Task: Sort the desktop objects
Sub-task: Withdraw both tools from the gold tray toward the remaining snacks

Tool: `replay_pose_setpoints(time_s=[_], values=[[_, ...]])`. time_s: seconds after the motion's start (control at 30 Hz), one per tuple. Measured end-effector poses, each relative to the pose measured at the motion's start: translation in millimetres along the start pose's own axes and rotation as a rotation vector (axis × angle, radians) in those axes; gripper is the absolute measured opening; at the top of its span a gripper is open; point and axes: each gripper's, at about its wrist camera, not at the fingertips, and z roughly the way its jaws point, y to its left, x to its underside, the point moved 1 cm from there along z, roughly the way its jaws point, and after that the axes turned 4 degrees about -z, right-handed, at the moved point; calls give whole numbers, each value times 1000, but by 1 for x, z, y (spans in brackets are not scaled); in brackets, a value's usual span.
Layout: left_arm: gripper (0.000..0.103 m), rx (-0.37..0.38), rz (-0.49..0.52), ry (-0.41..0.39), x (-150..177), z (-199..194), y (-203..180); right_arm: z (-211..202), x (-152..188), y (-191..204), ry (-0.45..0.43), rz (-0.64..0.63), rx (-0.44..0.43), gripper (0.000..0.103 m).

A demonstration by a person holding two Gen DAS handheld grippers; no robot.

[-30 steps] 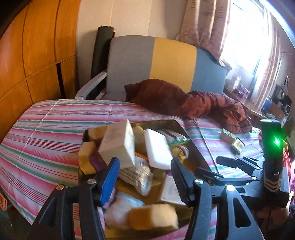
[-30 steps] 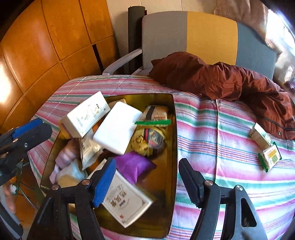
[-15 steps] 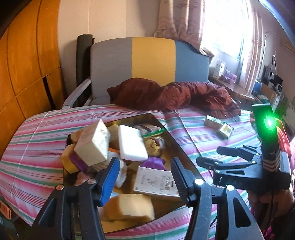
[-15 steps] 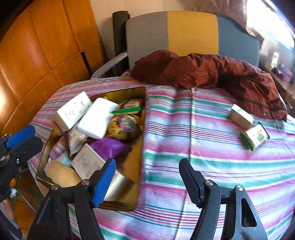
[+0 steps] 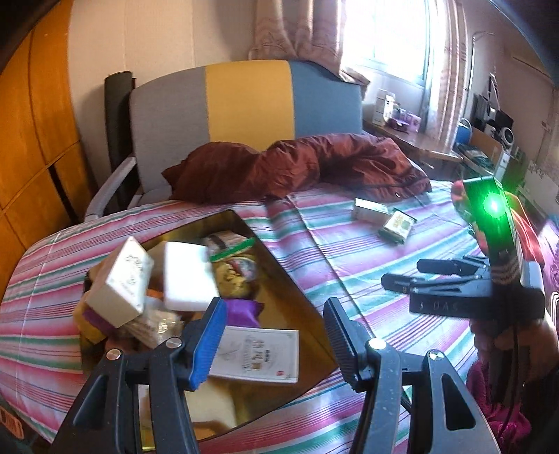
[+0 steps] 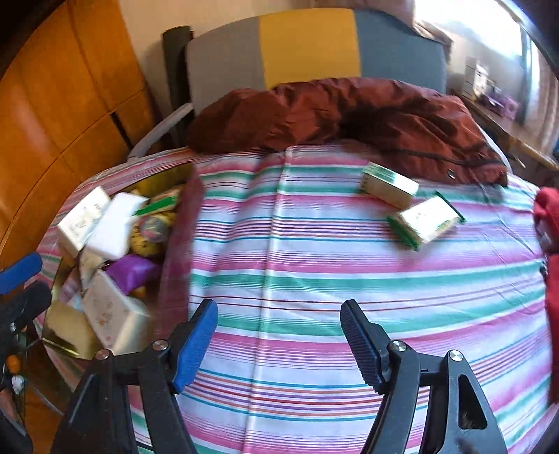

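While the gold metal tray (image 5: 290, 279) already holds most packets, two green-edged cardboard boxes (image 6: 405, 202) lie apart on the striped cloth (image 6: 314, 279); the right gripper (image 6: 279, 342) gapes empty towards them, probably aiming to collect, and the left gripper (image 5: 272, 335) hovers released over the tray.

A striped cloth (image 6: 349, 279) in pink, green and white covers the table. Behind its far edge stands an armchair (image 5: 244, 104) with a back in grey, yellow and blue panels, a dark red quilted jacket (image 5: 297, 167) heaped on the seat and spilling onto the cloth. Orange-brown wood panelling (image 6: 70, 87) fills the left wall (a cream wall sits beside it). At the upper right a bright window (image 5: 384, 35) glares past patterned curtains (image 5: 297, 28), above a cluttered side desk (image 5: 419, 139).
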Motion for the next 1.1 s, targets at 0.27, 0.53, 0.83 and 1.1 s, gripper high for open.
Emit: replay_pose_setpoints(time_s=[0.27,0.53,0.83,1.1], values=[[58,60,25,46,-5,20,-21,8,0,-70,31,154,71,73],[58,104,25,86,-9,40,-32,29,1,-137,71,370,126,73],[58,123,14,105,-22,57,-36,79,-46,-169,108,468,179,76],[58,133,27,129,-30,72,-43,108,-74,-176,125,491,257,86]])
